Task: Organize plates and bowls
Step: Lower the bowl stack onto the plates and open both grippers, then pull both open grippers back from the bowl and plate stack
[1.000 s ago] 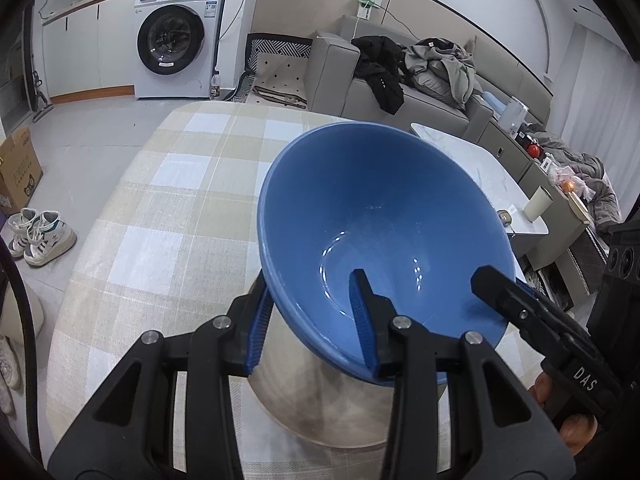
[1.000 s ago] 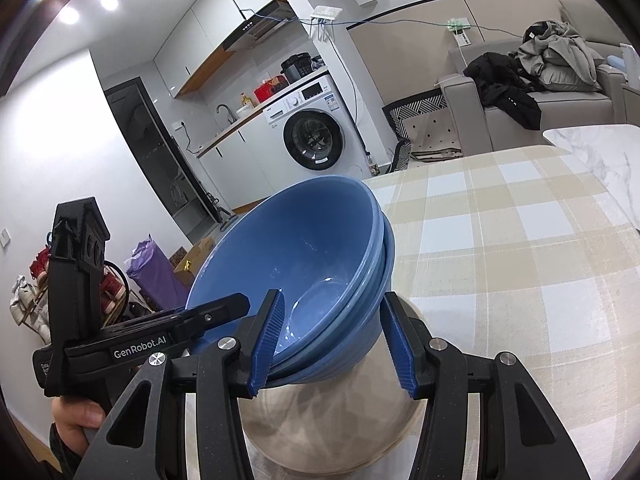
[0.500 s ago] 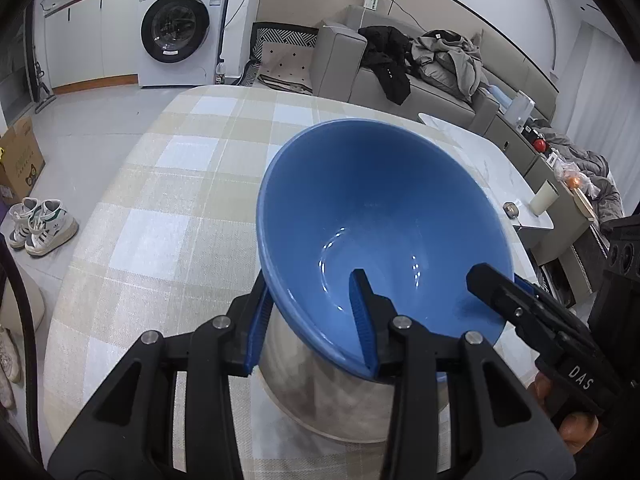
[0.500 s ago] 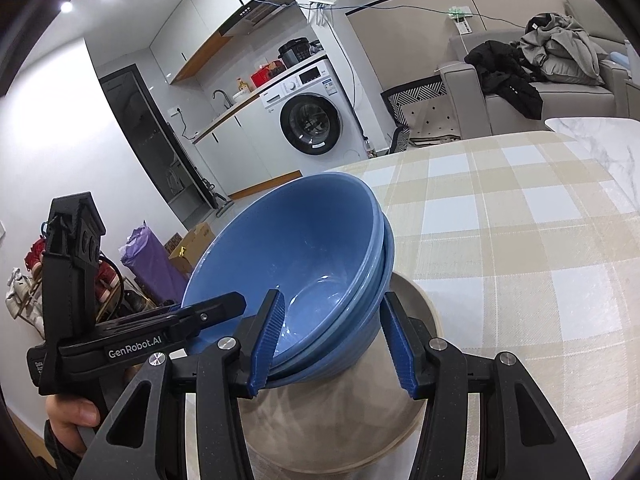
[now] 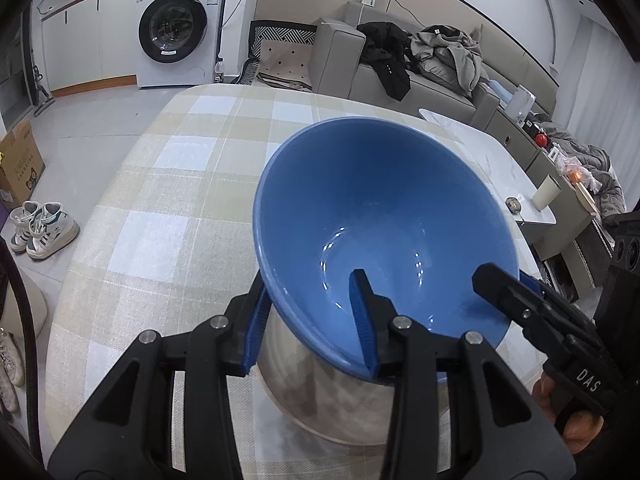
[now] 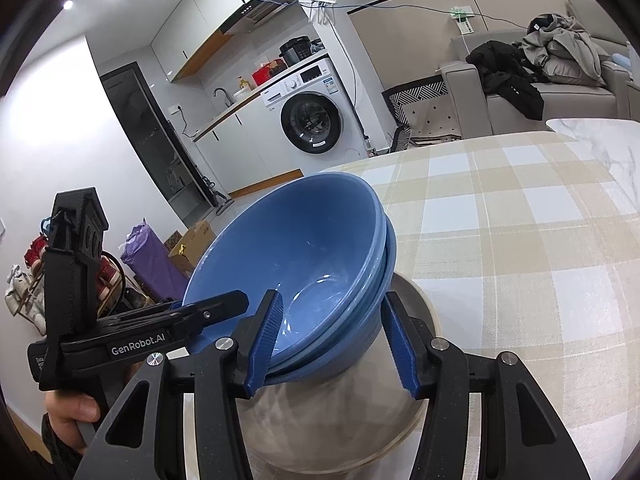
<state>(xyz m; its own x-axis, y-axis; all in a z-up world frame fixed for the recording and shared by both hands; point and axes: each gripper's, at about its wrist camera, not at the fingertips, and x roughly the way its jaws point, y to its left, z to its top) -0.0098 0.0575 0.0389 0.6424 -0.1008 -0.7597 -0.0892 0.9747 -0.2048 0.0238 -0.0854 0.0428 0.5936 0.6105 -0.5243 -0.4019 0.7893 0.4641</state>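
The left gripper (image 5: 310, 322) is clamped on the near rim of the stack of blue bowls (image 5: 384, 232), one pad outside the wall and one inside. The right gripper (image 6: 334, 344) has its jaws around the opposite rim of the same stack; the inner pad is against the inside wall, but the outer pad stands a little apart from the bowls, so I judge it is not pressing. The stack is tilted, and just under it lies a grey plate (image 6: 416, 308) on the checked tablecloth (image 6: 520, 240).

Compared with a second ago, the stack sits a little lower over the plate, and the right jaws are almost the same. I think the bowls are being set down on the plate, and the release comes next.
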